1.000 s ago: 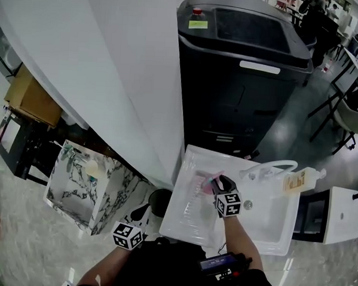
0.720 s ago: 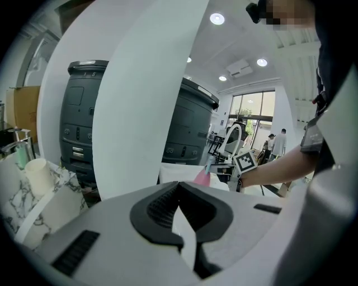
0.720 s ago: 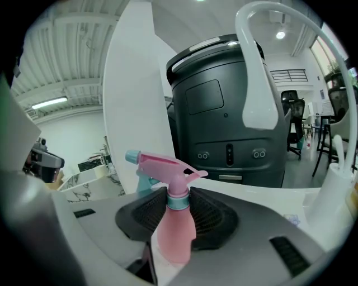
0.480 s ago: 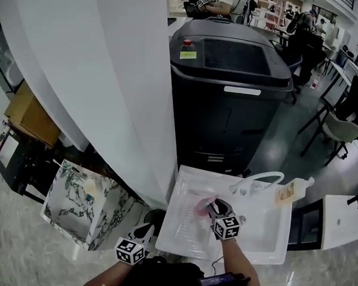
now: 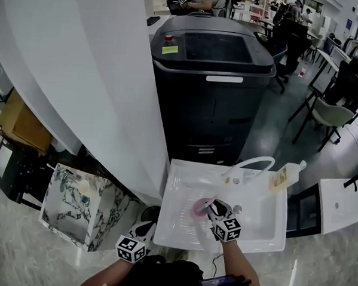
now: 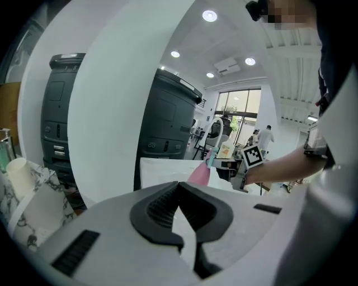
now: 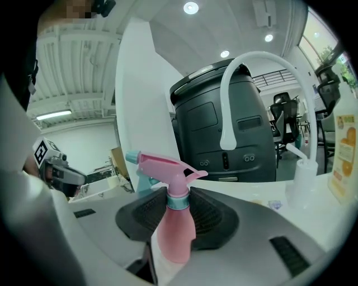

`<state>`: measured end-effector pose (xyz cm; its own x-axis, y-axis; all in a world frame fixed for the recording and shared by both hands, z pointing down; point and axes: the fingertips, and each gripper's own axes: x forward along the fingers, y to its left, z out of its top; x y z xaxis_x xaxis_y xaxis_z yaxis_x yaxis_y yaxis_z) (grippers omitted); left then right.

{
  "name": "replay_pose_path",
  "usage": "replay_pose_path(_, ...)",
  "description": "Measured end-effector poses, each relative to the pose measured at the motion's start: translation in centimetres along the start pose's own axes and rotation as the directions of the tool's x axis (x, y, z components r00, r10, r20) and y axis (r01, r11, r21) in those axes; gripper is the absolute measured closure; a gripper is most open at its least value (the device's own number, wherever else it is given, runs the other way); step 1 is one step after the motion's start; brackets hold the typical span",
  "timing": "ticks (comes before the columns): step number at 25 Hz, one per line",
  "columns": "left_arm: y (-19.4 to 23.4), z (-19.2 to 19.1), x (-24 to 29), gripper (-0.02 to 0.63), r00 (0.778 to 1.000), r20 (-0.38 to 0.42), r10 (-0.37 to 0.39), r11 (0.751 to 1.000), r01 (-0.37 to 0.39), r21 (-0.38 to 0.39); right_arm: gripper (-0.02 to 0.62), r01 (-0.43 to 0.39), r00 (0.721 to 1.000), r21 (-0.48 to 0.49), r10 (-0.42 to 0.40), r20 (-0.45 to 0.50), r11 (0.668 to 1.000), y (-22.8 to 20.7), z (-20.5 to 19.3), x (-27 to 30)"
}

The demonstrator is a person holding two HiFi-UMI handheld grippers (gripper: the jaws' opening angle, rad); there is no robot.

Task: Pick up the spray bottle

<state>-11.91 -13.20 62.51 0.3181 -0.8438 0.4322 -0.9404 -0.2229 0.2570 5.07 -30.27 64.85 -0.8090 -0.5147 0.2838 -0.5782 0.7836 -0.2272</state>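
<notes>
My right gripper has the pink plastic spray bottle between its ribbed dark pads. The jaws are part-way open and pressed against the bottle's body just below the pale teal collar. The bottle stands upright in the grip, with its trigger head and teal nozzle pointing to the left of the right gripper view.

From the head view, the right gripper and the bottle are over the ridged left half of the white rectangular sink unit. I cannot tell whether the bottle's base is clear of the surface.

The white curved tap rises at the sink's back edge. A clear soap bottle with an orange label stands just beside it to the right.

My left gripper is closed, its tips meeting with nothing between them. It sits low at the sink's near left corner, well apart from the bottle.

Behind the sink stands a large black cabinet-like machine. A broad white curved column is to its left, and a marble-patterned paper bag sits on the floor below that.
</notes>
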Motion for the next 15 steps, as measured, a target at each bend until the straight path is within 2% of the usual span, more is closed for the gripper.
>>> replay_pose_path(8,-0.5,0.4,0.3,0.598,0.990,-0.009,-0.141,0.988,0.142,0.054,0.448,0.128,0.991,0.024,-0.129,0.041,0.991,0.8,0.3,-4.2)
replay_pose_path(15,-0.4,0.5,0.1,0.598,0.966,-0.014,-0.260,0.962,0.260,0.080,0.448,0.241,0.968,0.039,-0.243,0.069,0.970,2.7,0.4,-8.5)
